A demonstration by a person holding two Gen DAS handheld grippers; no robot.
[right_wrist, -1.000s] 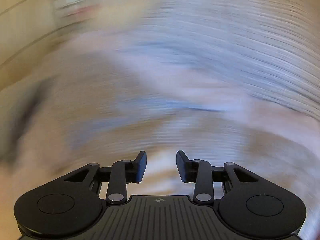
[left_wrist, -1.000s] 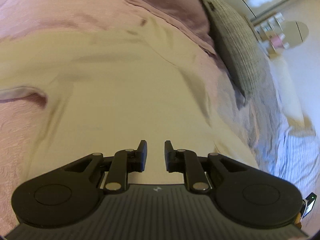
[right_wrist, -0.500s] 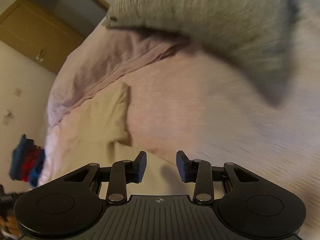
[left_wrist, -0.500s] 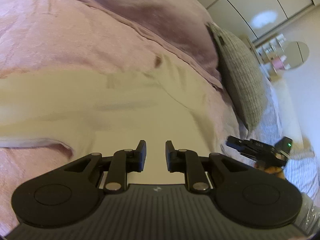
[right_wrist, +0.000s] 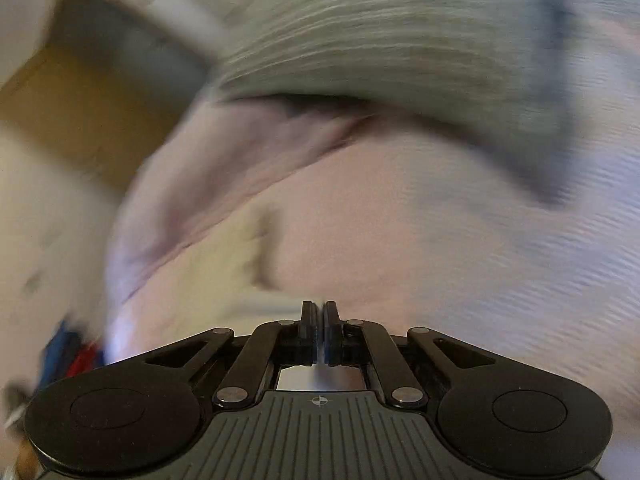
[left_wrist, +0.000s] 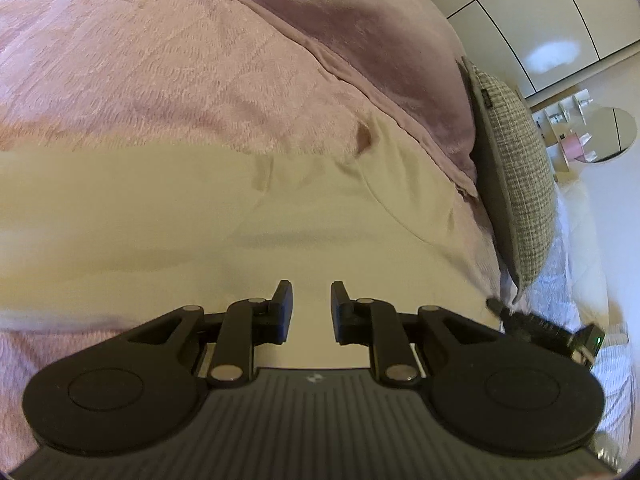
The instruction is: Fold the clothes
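- A pale cream garment (left_wrist: 192, 216) is lying spread across the pink bed cover (left_wrist: 132, 60), filling the near and middle part of the left wrist view, with shallow creases running toward its far right corner.
- The left hand-held gripper (left_wrist: 311, 307) is hovering over the garment's near edge with its fingers apart and nothing between them.
- The right hand-held gripper (right_wrist: 319, 330) is showing its fingers pressed together; whether a thin fold of cloth is pinched between them cannot be told, as that view is smeared by motion.
- In the left wrist view the right hand-held gripper is appearing at the garment's right edge.
- How far the folding has got cannot be settled: the cream cloth is looking like one broad flat panel, which would suit a garment laid out for folding or one partly folded.
- A grey woven cushion (left_wrist: 516, 184) is leaning at the far right, beside a mauve blanket (left_wrist: 360, 32).
- No readable brand, label or writing is showing anywhere.
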